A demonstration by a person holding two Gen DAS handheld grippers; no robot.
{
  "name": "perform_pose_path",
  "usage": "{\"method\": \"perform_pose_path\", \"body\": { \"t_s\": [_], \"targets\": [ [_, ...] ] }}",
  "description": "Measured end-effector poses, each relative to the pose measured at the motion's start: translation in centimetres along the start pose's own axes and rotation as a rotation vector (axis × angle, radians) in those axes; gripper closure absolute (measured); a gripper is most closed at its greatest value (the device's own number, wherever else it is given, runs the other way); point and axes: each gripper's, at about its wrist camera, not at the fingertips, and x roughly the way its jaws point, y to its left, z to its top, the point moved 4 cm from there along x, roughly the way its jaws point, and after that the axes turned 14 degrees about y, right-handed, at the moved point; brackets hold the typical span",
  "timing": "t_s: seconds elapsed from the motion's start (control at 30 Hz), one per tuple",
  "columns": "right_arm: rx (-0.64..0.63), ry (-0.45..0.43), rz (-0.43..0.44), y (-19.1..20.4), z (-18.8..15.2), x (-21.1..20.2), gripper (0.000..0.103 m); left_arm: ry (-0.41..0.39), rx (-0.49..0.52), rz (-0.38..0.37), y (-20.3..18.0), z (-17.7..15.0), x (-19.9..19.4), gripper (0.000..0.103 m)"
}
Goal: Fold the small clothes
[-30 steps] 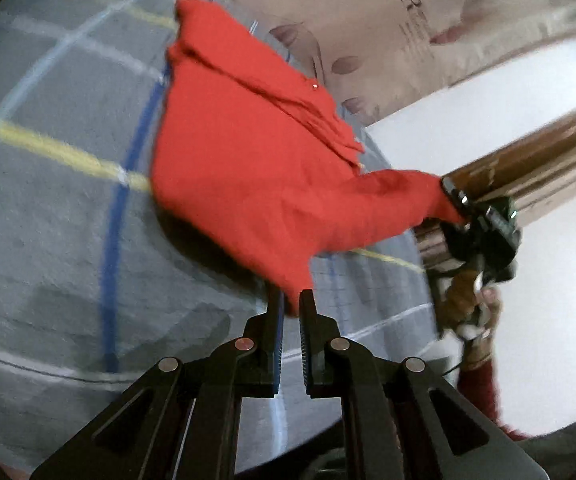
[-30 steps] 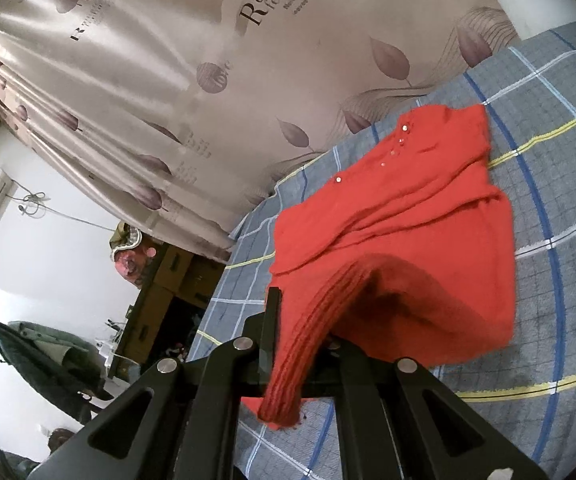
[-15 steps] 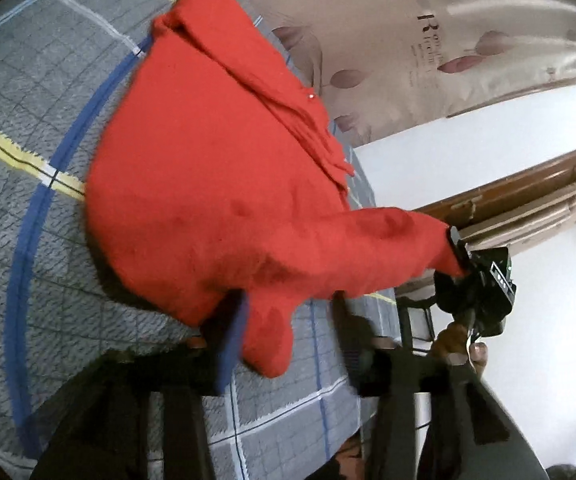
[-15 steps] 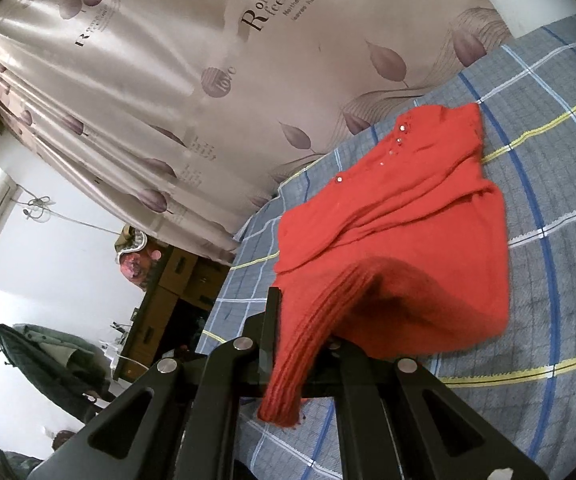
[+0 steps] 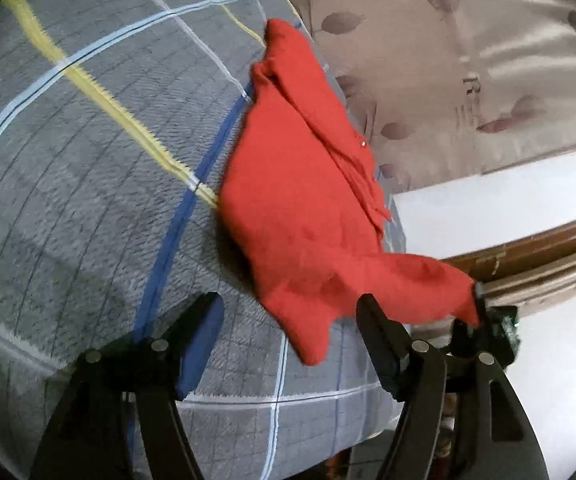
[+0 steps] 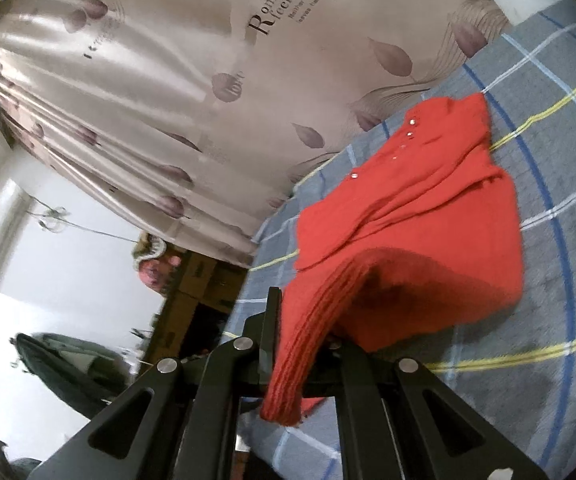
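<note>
A small red knit sweater with tiny buttons lies partly folded on the grey plaid blanket. My left gripper is open and empty, with a hanging corner of the sweater's lower edge between its spread fingers but not pinched. My right gripper is shut on the sweater's ribbed edge and lifts it off the blanket; it also shows at the right of the left wrist view. The rest of the sweater rests on the blanket.
A leaf-print curtain hangs behind the bed. The bed's edge drops off near my left gripper. Wooden furniture and a white wall stand beyond the edge. A dark chair sits at the left.
My left gripper opened and let go of the sweater's corner, then drew back a little. My right gripper keeps its hold on the ribbed edge and has hardly moved.
</note>
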Motion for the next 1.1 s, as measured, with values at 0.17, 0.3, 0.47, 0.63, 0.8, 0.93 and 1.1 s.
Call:
{"method": "perform_pose_path", "body": {
  "t_s": [0.17,0.3,0.47,0.63,0.8,0.93,1.1],
  "targets": [
    [0.017,-0.016,0.104,1.9,-0.3,-1.3,0.097,0.004,0.132,0.054,-2.0,0.8,1.7,0.020],
    [0.003,-0.024,0.156,3.7,-0.3,-1.9,0.097,-0.047,0.207,0.066,-3.3,1.5,2.5,0.010],
    [0.006,-0.029,0.159,4.0,-0.5,-2.1,0.097,-0.040,0.317,-0.053,-4.5,0.9,3.7,0.019],
    [0.034,-0.034,0.155,3.2,-1.0,-2.4,0.096,0.073,0.280,-0.188,-3.9,-0.2,4.6,0.042],
    [0.054,-0.040,0.154,2.4,-1.3,-2.8,0.096,0.053,0.241,-0.227,-3.9,0.3,4.9,0.042],
    [0.059,-0.044,0.155,2.2,-1.4,-3.0,0.096,0.048,0.229,-0.249,-4.0,0.7,5.0,0.042],
    [0.066,-0.045,0.156,1.9,-1.4,-2.9,0.096,0.071,0.294,-0.154,-4.9,-0.6,5.8,0.071]
  ]
}}
